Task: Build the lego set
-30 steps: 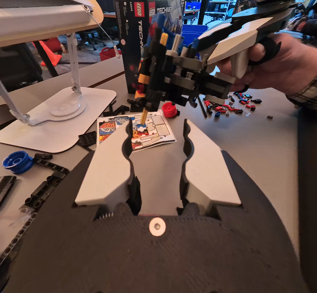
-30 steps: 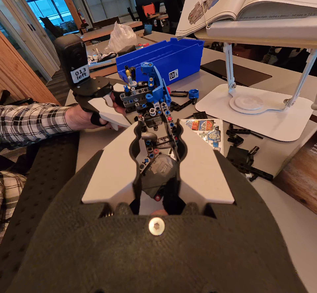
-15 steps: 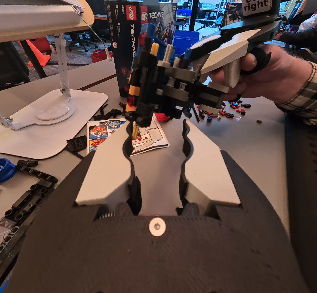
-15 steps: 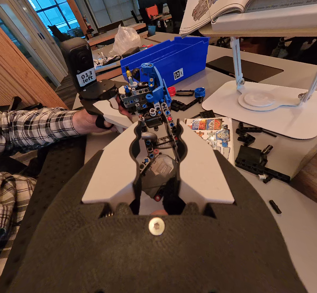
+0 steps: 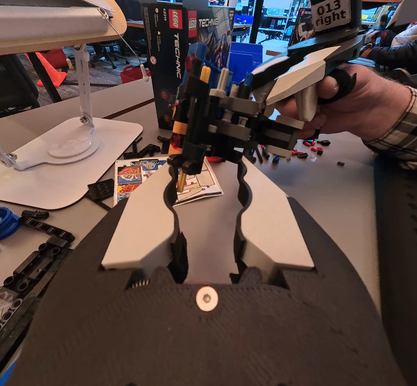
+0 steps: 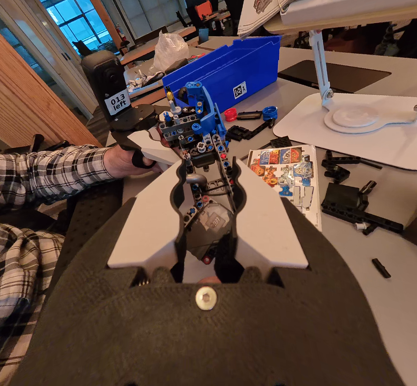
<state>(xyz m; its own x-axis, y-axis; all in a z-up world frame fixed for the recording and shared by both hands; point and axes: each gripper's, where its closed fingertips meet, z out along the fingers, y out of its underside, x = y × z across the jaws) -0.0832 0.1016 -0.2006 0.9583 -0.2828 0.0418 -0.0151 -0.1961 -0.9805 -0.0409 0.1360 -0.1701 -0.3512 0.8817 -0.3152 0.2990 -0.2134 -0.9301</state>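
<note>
Right tongs (image 6: 207, 185) clamp the half-built model (image 6: 198, 140), held above the sticker sheet (image 5: 158, 178). Left tongs (image 5: 206, 185) gape empty just below the model; steady it, grip a solid beam.

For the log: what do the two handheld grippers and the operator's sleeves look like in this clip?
Both grippers, left and right, match: a wide black textured body with a silver screw at its centre, and two white wedge-shaped fingers with wavy black inner edges. Each has a black finger-loop trigger and a black upright camera block bearing a white label. No cables show. The sleeves are black-and-white plaid.
</note>
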